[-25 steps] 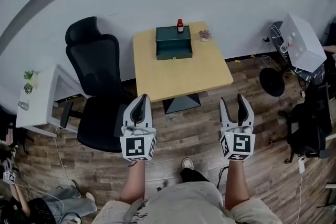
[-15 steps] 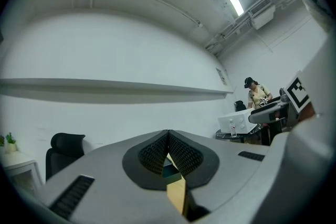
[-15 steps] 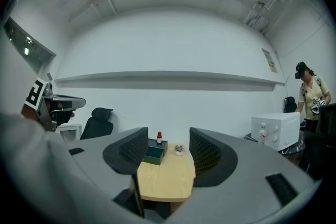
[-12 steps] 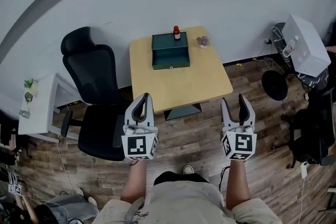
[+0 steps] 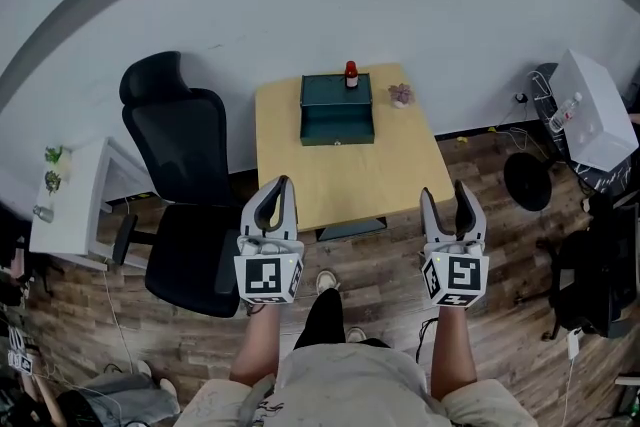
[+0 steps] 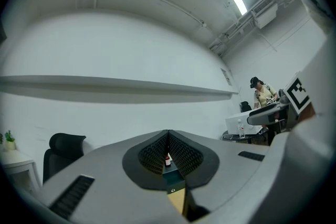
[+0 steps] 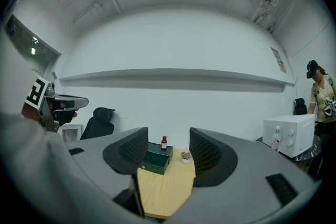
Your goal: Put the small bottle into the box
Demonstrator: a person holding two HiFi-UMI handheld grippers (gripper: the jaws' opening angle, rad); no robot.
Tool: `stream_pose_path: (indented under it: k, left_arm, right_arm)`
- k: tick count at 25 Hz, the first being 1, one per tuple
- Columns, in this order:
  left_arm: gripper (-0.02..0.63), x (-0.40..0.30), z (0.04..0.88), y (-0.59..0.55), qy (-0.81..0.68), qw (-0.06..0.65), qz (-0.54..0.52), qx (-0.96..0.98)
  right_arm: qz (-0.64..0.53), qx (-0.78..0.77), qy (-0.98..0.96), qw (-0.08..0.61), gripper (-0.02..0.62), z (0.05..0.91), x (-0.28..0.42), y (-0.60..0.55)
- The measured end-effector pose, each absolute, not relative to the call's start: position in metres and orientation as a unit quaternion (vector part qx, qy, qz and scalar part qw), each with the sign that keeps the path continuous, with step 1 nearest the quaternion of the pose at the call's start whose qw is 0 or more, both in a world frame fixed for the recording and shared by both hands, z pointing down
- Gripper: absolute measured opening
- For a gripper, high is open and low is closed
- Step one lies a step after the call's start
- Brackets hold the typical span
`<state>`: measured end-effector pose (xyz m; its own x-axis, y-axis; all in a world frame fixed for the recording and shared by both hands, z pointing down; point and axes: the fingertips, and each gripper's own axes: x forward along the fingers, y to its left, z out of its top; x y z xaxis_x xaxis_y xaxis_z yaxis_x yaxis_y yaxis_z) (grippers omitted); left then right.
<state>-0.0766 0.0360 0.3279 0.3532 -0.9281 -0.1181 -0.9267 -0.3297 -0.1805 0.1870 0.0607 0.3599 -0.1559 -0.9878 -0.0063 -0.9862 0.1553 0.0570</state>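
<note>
Head view: small bottle stands at the far edge of the box; short of it, left gripper pressed together, right gripper spread.

Pale printed T-shirt, dark trousers — grey jaws, black-and-white marker cubes

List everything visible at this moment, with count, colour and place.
table: 1, light wood, centre, against the wall
box: 1, dark green, shut, on the table's far half
small bottle: 1, red cap, upright at the box's far edge
ornament: 1, pinkish, on the table right of the box
office chair: 1, black, left of the table
side table: 1, white, far left
appliance: 1, white, far right
water bottle: 1, clear, by the appliance
bystander: 1, far right
left gripper: grey, jaws together, empty
right gripper: grey, jaws apart, empty
</note>
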Motion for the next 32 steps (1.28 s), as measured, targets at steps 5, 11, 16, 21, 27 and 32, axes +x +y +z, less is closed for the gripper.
stream_pose_path:
  k: [5, 11, 16, 21, 27, 32]
  left_arm:
    - [0.007, -0.092, 0.328, -0.009, 0.566, 0.103, 0.004, -0.818]
    - [0.007, -0.119, 0.325, -0.064, 0.567, 0.097, 0.008, -0.818]
    - [0.007, -0.140, 0.327, -0.101, 0.572, 0.089, 0.011, -0.815]
    - [0.008, -0.159, 0.328, -0.133, 0.574, 0.084, 0.013, -0.814]
    - [0.006, -0.183, 0.328, -0.170, 0.577, 0.086, 0.016, -0.812]
    - [0.006, -0.198, 0.328, -0.200, 0.576, 0.085, 0.018, -0.812]
  right_arm:
    - [-0.034, 0.646, -0.762, 0.029, 0.250, 0.354, 0.167, 0.015]
    - [-0.043, 0.646, -0.762, 0.035, 0.250, 0.343, 0.143, -0.044]
    - [-0.042, 0.641, -0.766, 0.042, 0.250, 0.343, 0.121, -0.082]
    - [-0.038, 0.638, -0.768, 0.046, 0.250, 0.346, 0.101, -0.118]
    - [-0.039, 0.633, -0.772, 0.046, 0.250, 0.347, 0.076, -0.161]
    - [-0.043, 0.629, -0.775, 0.044, 0.250, 0.343, 0.057, -0.194]
